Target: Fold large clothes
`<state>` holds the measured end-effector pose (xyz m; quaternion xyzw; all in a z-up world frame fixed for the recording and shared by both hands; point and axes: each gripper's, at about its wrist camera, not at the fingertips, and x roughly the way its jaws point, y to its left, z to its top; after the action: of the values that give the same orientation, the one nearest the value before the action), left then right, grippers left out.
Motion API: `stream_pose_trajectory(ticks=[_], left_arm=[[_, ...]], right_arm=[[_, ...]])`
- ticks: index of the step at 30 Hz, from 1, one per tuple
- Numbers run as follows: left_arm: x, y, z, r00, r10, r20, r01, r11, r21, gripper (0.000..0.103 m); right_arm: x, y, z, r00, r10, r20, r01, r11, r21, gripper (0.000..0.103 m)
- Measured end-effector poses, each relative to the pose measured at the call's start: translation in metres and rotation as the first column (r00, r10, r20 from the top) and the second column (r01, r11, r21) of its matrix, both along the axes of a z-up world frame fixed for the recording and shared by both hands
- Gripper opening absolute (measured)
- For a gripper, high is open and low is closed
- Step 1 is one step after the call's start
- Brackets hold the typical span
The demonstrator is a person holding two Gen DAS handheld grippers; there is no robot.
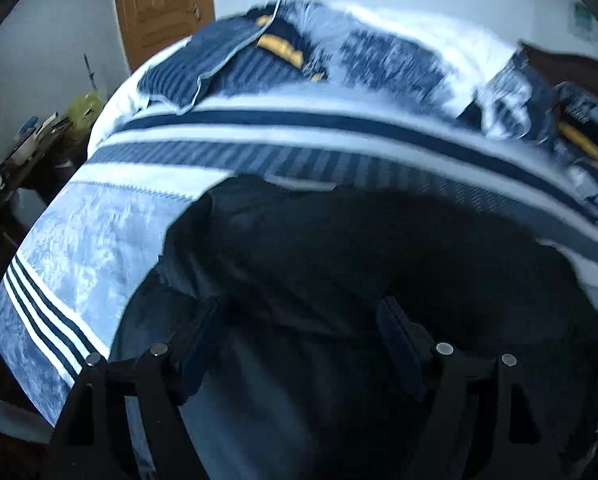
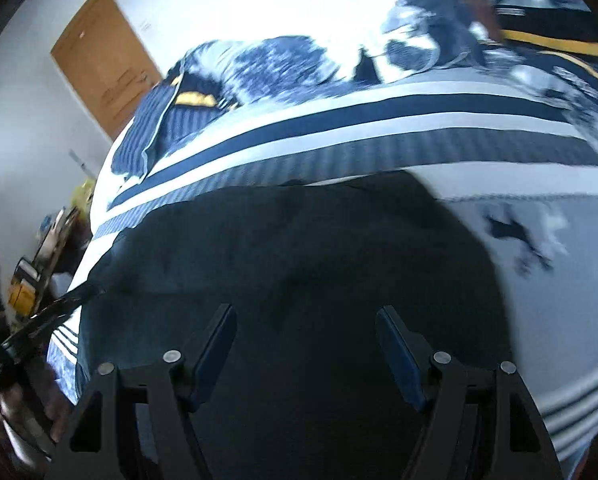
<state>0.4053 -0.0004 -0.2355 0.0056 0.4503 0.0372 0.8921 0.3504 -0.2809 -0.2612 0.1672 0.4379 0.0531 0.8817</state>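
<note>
One dark garment (image 1: 359, 248) is lying on one bed (image 1: 99, 240), taken here as the landmark, at its near edge. Two grippers are working over it. The left gripper (image 1: 303, 320) is hovering above the garment with its fingers spread wide and gripping nothing; whether the fingertips are touching the cloth cannot be told. The right gripper (image 2: 305, 328) is likewise standing wide open above the garment (image 2: 299, 248), empty. Beyond the garment, one striped blue-and-white cover (image 2: 379, 120) is lying across the bed. One wooden door (image 2: 103, 60) is standing beyond the bed's far-left corner.
</note>
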Motion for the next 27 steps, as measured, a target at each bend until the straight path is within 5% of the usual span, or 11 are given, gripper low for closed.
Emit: stream_pose_trajectory(ticks=[5, 12, 16, 19, 22, 24, 27], left_arm=[[0.015, 0.044, -0.026, 0.991, 0.134, -0.018, -0.135, 0.99, -0.027, 0.08], [0.027, 0.062, -0.038, 0.985, 0.165, -0.044, -0.166, 0.986, -0.024, 0.08], [0.005, 0.053, 0.002, 0.985, 0.138, 0.106, -0.122, 0.982, -0.147, 0.081], [0.013, 0.022, 0.016, 0.988, 0.071, 0.139, -0.064, 0.997, -0.053, 0.081], [0.042, -0.001, -0.008, 0.998, 0.002, 0.064, -0.007, 0.997, 0.074, 0.081], [0.058, 0.007, -0.029, 0.998, 0.056, 0.009, -0.057, 0.992, 0.114, 0.081], [0.062, 0.018, -0.037, 0.995, 0.09, 0.033, -0.092, 0.991, 0.097, 0.081]], right_arm=[[0.043, 0.035, -0.023, 0.998, 0.062, -0.019, -0.062, 0.998, -0.002, 0.075], [0.075, 0.06, -0.043, 0.99, 0.134, -0.045, -0.135, 0.99, -0.03, 0.075], [0.061, 0.029, -0.016, 0.995, 0.093, 0.037, -0.095, 0.994, 0.062, 0.076], [0.064, 0.013, -0.01, 0.998, 0.052, 0.025, -0.054, 0.995, 0.082, 0.076], [0.082, 0.009, -0.025, 0.998, 0.039, -0.047, -0.04, 0.999, -0.005, 0.076], [0.093, -0.003, -0.043, 0.995, 0.01, -0.094, -0.015, 0.998, -0.054, 0.076], [0.093, -0.033, -0.057, 0.995, -0.022, -0.093, 0.019, 0.999, -0.036, 0.075]])
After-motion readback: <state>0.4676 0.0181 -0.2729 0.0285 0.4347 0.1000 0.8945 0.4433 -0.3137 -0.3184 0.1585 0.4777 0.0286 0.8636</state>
